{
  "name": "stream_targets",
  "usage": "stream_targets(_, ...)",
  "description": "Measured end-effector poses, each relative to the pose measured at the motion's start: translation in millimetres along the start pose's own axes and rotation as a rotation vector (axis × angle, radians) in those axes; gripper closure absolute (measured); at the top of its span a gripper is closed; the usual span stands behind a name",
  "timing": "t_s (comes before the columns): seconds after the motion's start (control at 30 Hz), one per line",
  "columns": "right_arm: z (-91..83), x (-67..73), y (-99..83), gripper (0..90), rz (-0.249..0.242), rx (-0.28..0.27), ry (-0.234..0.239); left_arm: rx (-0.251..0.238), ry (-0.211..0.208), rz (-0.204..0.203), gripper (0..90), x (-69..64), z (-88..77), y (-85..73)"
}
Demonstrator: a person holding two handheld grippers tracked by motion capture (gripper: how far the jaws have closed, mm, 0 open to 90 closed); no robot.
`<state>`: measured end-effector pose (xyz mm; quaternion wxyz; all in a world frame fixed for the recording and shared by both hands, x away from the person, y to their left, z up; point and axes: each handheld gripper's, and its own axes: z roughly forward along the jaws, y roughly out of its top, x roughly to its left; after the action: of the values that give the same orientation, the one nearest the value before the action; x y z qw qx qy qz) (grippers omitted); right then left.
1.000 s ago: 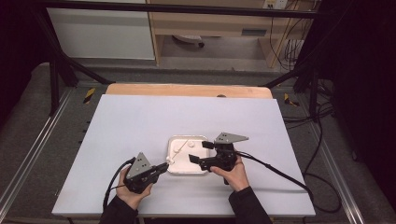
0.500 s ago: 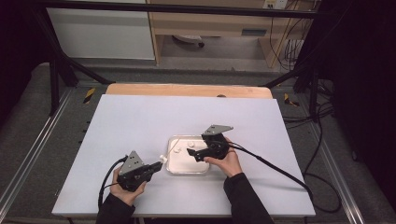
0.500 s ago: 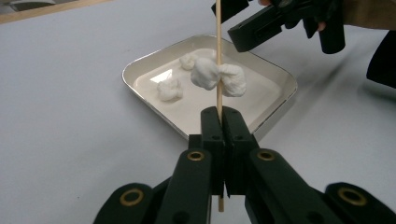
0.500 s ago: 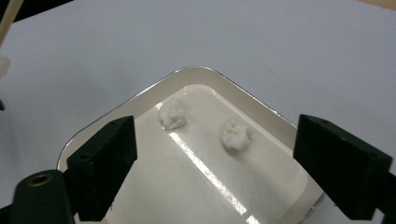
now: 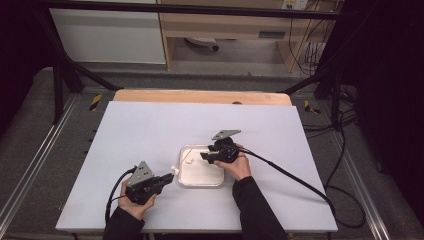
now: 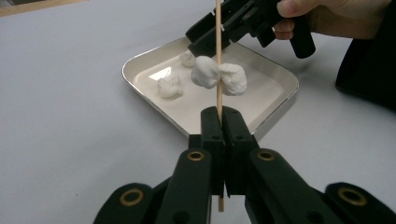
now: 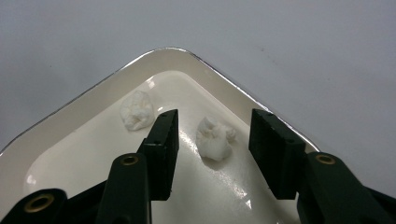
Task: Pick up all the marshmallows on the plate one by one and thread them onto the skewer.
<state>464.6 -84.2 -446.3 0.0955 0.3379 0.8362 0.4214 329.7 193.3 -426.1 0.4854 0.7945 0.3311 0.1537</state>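
My left gripper (image 6: 219, 112) is shut on a thin wooden skewer (image 6: 218, 42) that has two white soft lumps (image 6: 205, 72) threaded on it. It holds the skewer just off the near left corner of the white tray (image 5: 200, 181). My right gripper (image 7: 215, 116) points down into the tray (image 7: 60, 116). Its jaws have just been closing and stand either side of a loose white lump (image 7: 214, 138) without touching it. A second loose lump (image 7: 136, 110) lies just left of its left jaw. In the high view the right gripper (image 5: 205, 156) hangs over the tray's far half.
The tray sits mid-table on a pale grey tabletop (image 5: 150, 130) with a wooden strip (image 5: 200, 96) at the far edge. A black cable (image 5: 290, 175) trails right from the right gripper. Metal frame rails (image 5: 30, 170) run along both sides.
The right gripper has moved left and down over the tray, towards the loose lumps. The left gripper with the skewer has stayed almost where it was.
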Motion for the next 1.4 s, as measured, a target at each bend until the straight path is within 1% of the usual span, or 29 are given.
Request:
stream_targets(0.1, 3.5, -1.6, -0.5, 55.5, 0.006, 0.013, 0.002, 0.0, -0.001, -0.001, 89.0, 0.0, 0.3, -0.1)
stream_targets(0.2, 6.7, -2.6, -0.5, 58.0, -0.004, 0.014, 0.002, 0.001, -0.001, -0.006, 89.0, 0.5, 0.5, -0.3)
stream_targets(0.3, 9.2, -3.0, -1.5, 62.6, -0.01, 0.023, -0.001, 0.001, 0.0, -0.006, 89.0, 0.5, 0.3, -0.4)
stream_targets(0.37, 9.2, -2.9, -1.9, 66.4, -0.018, 0.02, -0.006, 0.002, -0.001, -0.006, 89.0, 0.4, 0.5, -0.3)
stream_targets(0.6, 7.3, -3.1, -1.4, 71.7, -0.021, 0.014, -0.02, 0.002, -0.005, -0.005, 89.1, -0.3, 0.5, -0.1)
stream_targets(0.87, -7.3, 0.8, 5.0, 73.0, -0.008, -0.008, 0.009, 0.002, -0.004, -0.005, 89.1, -0.7, 1.0, -0.3)
stream_targets(1.0, -16.9, 2.9, 7.0, 73.4, 0.007, -0.026, 0.026, 0.003, -0.004, -0.006, 89.1, -0.6, 1.2, -0.4)
stream_targets(1.17, -27.1, 3.4, 6.4, 73.8, 0.014, -0.043, 0.038, 0.003, -0.004, -0.005, 89.1, -0.7, 1.4, -0.4)
stream_targets(1.4, -46.8, 8.0, 3.8, 73.9, 0.038, -0.083, 0.077, 0.001, -0.006, 0.0, 89.1, -1.4, 1.5, -0.3)
